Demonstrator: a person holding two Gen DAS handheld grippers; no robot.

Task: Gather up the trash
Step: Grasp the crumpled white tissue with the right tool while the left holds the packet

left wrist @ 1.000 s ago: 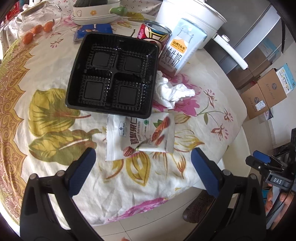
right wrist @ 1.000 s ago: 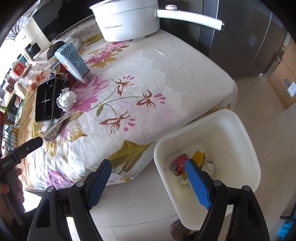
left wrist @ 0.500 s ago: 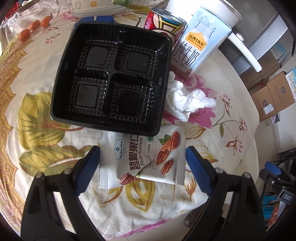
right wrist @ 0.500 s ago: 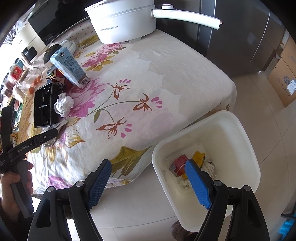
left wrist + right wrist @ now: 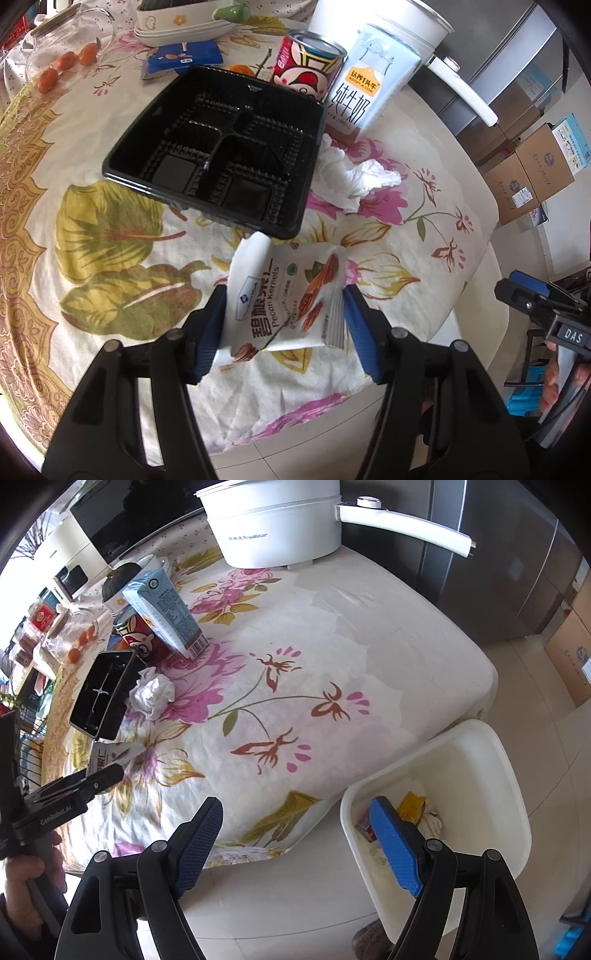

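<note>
The left gripper [image 5: 284, 328] points steeply down. Its jaws have just been closing, and the two blue pads now press on both sides of a snack bag [image 5: 286, 295], which bends between them. The right gripper [image 5: 295, 843] also points steeply down, with its jaws wide apart and nothing between them. A hand [image 5: 22, 877] at 8 o'clock holds the left gripper's handle.

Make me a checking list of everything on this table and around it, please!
Surface: table under a flowered cloth.
Job's things: nut packet, black tray, crumpled tissue, can, milk carton.
Clutter: white pot, bowls, glass jar.
Grippers: left gripper has just been closing, pads pinching the packet; right gripper open, empty.
Cables: nothing seen.
Surroundings: white bin on the floor, trash inside; cardboard boxes.
</note>
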